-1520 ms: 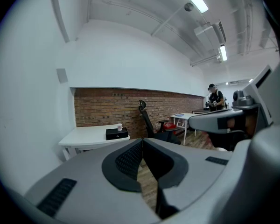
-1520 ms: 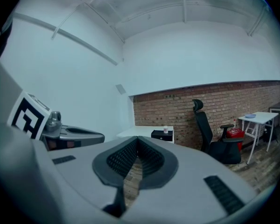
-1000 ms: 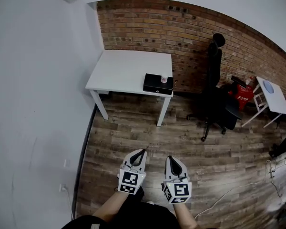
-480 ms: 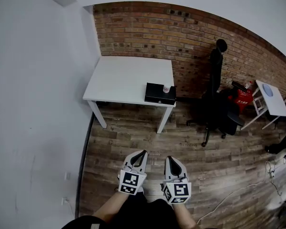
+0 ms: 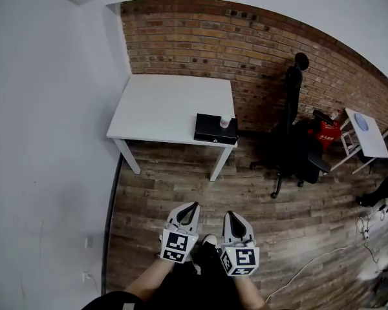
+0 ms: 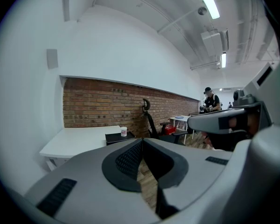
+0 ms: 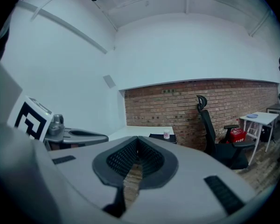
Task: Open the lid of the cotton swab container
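Brick wall and plank floor frame a white table, where the small cotton swab container stands on a black box at the table's front right corner, well apart from both grippers. The left gripper and right gripper hover side by side above the floor, each with jaws clenched together on nothing. A black office chair stands right of the table.

Looks along the right gripper, jaws pressed together with nothing between them. Shows, beyond the tips, a white table against a brick wall, bearing a black box with a small white container on top. Catches a black office chair at right and the left gripper at left.
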A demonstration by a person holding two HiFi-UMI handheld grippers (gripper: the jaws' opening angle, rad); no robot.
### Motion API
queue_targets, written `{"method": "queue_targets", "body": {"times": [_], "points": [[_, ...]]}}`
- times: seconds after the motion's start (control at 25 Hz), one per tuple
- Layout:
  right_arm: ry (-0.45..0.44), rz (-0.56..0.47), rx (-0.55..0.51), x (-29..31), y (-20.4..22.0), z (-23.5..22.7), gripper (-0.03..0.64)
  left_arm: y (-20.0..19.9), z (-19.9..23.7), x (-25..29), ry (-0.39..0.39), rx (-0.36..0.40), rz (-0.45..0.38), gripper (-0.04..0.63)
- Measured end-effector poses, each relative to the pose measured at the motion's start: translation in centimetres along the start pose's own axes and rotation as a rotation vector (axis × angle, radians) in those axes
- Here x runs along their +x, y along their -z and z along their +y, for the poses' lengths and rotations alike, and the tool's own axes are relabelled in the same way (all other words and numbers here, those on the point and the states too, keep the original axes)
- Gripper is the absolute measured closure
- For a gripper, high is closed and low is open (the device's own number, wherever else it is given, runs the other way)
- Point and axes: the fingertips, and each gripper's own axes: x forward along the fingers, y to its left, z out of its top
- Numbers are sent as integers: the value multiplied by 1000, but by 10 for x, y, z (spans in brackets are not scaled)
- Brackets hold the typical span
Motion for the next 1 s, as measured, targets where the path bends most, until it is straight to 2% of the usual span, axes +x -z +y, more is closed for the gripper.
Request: {"method": "queue_targets", "body": {"times": [0.48,0.8,1.0], "points": [[-35,-20,-7,64,-8,-23,597,-9,28,56,-27,22,-4,581],[-54,-25,14,114,-23,-61,597,-41,42,105,-52,66,-51,581],[-75,-23,21,142,-31,-84,596,-54,43,136,-55,76,-51,581]]}}
